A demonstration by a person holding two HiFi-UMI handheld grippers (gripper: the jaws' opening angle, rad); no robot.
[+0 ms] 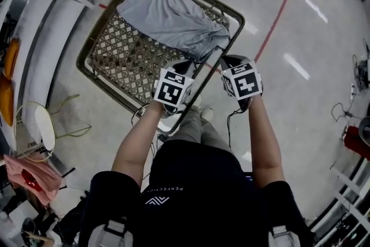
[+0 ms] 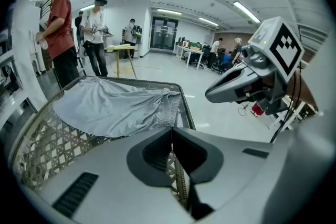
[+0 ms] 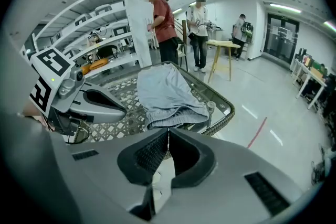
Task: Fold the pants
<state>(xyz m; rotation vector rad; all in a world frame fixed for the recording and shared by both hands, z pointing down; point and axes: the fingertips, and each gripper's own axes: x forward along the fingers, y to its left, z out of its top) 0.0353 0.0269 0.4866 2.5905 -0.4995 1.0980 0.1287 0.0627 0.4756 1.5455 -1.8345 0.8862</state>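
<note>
2 closed grippers over the near rim, 1 pair of pants (image 1: 173,17) on the table (image 1: 87,49)

The grey pants lie loosely bunched on the far part of a woven lattice table with a dark rim. 1 end with a gathered waistband reaches the rim on the right side in the head view. The nearer part of the lattice top is bare.

The left gripper (image 1: 180,66) is held above the table's near edge. In the left gripper view its jaws are pressed together with nothing between them, and the lattice shows just below the pads. The right gripper (image 1: 234,62) is beside it, just past the table's right rim and above the floor. In the right gripper view its jaws also meet on nothing. Neither gripper touches the pants; the cloth lies ahead of both.

Each gripper view shows the other gripper alongside, with its marker cube on top. 3 people stand beyond the table, 1 of them in a red shirt (image 3: 163,23).
</note>
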